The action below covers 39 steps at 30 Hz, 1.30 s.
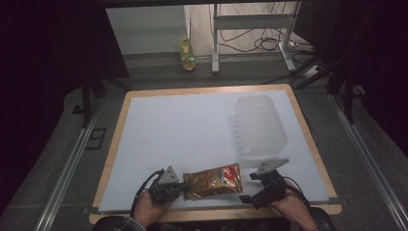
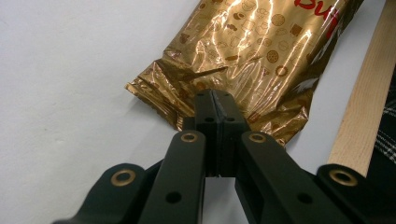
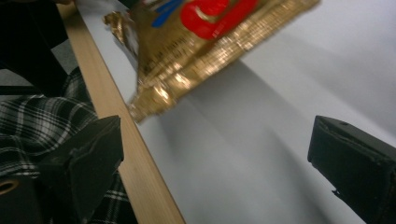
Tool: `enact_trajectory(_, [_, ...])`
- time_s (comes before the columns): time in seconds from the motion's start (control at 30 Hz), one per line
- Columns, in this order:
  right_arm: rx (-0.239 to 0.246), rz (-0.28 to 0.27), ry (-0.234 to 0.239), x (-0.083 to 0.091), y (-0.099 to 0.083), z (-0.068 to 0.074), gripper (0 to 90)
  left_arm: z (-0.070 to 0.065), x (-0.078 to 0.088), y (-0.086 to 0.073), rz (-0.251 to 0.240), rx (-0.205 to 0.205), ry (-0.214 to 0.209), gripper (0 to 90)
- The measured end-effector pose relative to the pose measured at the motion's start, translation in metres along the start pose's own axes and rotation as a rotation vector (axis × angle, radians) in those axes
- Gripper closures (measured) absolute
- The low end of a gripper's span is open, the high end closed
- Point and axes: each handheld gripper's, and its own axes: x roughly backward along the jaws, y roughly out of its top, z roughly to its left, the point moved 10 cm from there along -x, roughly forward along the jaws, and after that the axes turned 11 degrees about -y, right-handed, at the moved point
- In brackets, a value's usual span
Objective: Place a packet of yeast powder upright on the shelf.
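Note:
A gold snack bag (image 1: 211, 181) with a red logo lies near the table's front edge. My left gripper (image 1: 183, 186) is at the bag's left end. In the left gripper view its jaws (image 2: 215, 100) are pressed together on the crimped end of the bag (image 2: 252, 46). My right gripper (image 1: 248, 187) stands just off the bag's right end, jaws spread wide. In the right gripper view, the bag's sealed end (image 3: 205, 42) hangs a little above the white surface, ahead of the open gripper (image 3: 215, 135) and not between its fingers.
A clear plastic container (image 1: 260, 126) lies on the right half of the white table (image 1: 183, 130). The wooden rim (image 1: 216, 211) runs close behind both grippers. A bottle (image 1: 186, 53) and a desk frame stand on the floor beyond the table.

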Motion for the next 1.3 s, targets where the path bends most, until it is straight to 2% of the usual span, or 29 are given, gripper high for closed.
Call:
enact_trajectory(0.2, [-0.016,0.012,0.024,-0.005,0.004,0.005,3.6,0.0,0.0,0.0,0.001,-0.003,0.0,89.8])
enact_trajectory(0.37, [-0.032,0.023,0.058,-0.01,0.016,0.011,3.8,0.0,0.0,0.0,0.006,-0.008,0.004,89.8])
enact_trajectory(0.5, [-0.037,0.038,0.059,-0.015,0.021,0.013,3.8,0.0,0.0,0.0,0.005,-0.007,0.004,89.8])
enact_trajectory(0.67, [-0.061,0.067,0.073,-0.024,0.025,0.017,3.8,0.0,0.0,0.0,0.003,-0.008,0.005,89.7])
enact_trajectory(0.8, [-0.112,0.081,0.104,-0.029,0.032,0.021,3.9,0.0,0.0,0.0,0.001,-0.007,0.004,89.7])
enact_trajectory(0.87, [-0.11,0.08,0.111,-0.029,0.035,0.023,4.3,0.0,0.0,0.0,0.002,-0.007,0.003,89.7])
enact_trajectory(1.03, [-0.131,0.097,0.119,-0.032,0.041,0.026,17.1,0.0,0.0,0.0,0.003,-0.007,0.004,89.7])
enact_trajectory(1.2, [-0.199,0.068,0.159,-0.028,0.054,0.025,28.3,0.0,0.0,0.0,0.003,-0.006,0.004,89.7])
enact_trajectory(1.27, [-0.194,0.065,0.15,-0.027,0.057,0.024,32.7,0.0,0.0,0.0,0.003,-0.009,0.007,89.7])
enact_trajectory(1.3, [-0.195,0.067,0.134,-0.026,0.061,0.023,38.7,0.0,0.0,0.0,0.003,-0.011,0.008,89.7])
